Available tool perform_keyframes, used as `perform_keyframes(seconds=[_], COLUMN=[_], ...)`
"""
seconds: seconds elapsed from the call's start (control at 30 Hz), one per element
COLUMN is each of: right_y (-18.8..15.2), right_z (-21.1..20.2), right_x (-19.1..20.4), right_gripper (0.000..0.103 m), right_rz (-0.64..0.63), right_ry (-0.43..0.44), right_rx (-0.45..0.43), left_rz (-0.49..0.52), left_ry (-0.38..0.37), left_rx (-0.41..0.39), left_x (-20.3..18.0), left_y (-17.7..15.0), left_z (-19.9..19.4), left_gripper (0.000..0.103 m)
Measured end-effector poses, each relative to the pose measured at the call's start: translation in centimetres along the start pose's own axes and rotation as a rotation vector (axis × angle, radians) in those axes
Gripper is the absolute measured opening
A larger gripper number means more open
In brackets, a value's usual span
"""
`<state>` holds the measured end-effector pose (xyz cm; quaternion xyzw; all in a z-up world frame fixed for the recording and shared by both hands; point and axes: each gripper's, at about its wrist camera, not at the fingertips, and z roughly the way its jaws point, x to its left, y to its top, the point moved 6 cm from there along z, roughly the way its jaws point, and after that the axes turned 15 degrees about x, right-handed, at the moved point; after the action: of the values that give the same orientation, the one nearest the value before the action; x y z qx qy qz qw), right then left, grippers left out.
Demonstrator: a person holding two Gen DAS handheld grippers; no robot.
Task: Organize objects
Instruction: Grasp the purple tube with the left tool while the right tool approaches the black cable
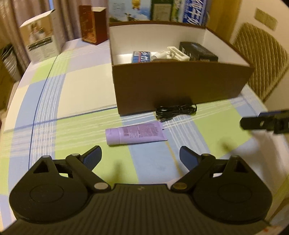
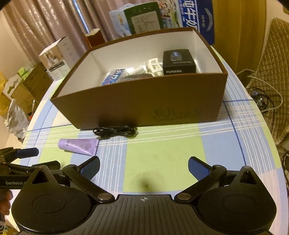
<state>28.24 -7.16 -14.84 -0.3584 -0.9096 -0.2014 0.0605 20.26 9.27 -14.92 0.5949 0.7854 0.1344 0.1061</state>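
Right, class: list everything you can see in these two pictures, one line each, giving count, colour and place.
box: one, brown outside, white inside, open, on the table
black carton: one, inside the box, right end
white holder: one, inside the box, middle
blue pack: one, inside the box, left
cable: one, black, coiled, on the cloth against the box front
tube: one, purple, lying flat in front of the cable
tablecloth: one, green, blue and white checks
cartons: several, mixed colours, behind the box
left gripper: open, empty, near the tube
right gripper: open, empty
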Motion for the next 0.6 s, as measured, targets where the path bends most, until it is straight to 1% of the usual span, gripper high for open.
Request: perform_keyframes(seconds=[0.13,0.2,0.3,0.43,0.5,0.53,0.57,0.6], right_y=[-0.1,-0.3,-0.5,-0.9,-1.0,-1.1,-1.2,-1.2], right_z=[0.5,0.7,0.7,0.5,0.5,0.4,0.3,0.3], right_x=[-0.9,-1.4,-2.3,-3.6,-4.1,-4.3,-4.6,-4.8], right_gripper=[0.101,0.101,0.101,0.101,0.101,0.101,0.101,0.101], right_rz=[0.034,0.057,0.093,0.140,0.158,0.167,0.176,0.184], right_ry=[-0.025,-0.037,-0.049,-0.076,-0.086,-0.091,-0.095,-0.098], right_rx=[0.011,0.018,0.024,0.030,0.031,0.032,0.032,0.033], left_rz=[0.080,0.119,0.184,0.247,0.289,0.305,0.315,0.329], left_ry=[0.001,0.003,-0.010,-0.046,-0.051,-0.068,-0.079,-0.087], left_rx=[-0.010,-0.015,0.001,0.032,0.032,0.041,0.048,0.059], left_x=[0.7,1.0,1.1,1.1,0.9,0.8,0.6,0.5], left_y=[1.0,1.6,2.6,3.4,3.6,3.6,3.7,3.6], left_z=[1.4,2.1,3.6,5.3,5.9,6.1,6.3,6.5], left_gripper=[0.088,0.086,0.081,0.074,0.074,0.072,0.067,0.064])
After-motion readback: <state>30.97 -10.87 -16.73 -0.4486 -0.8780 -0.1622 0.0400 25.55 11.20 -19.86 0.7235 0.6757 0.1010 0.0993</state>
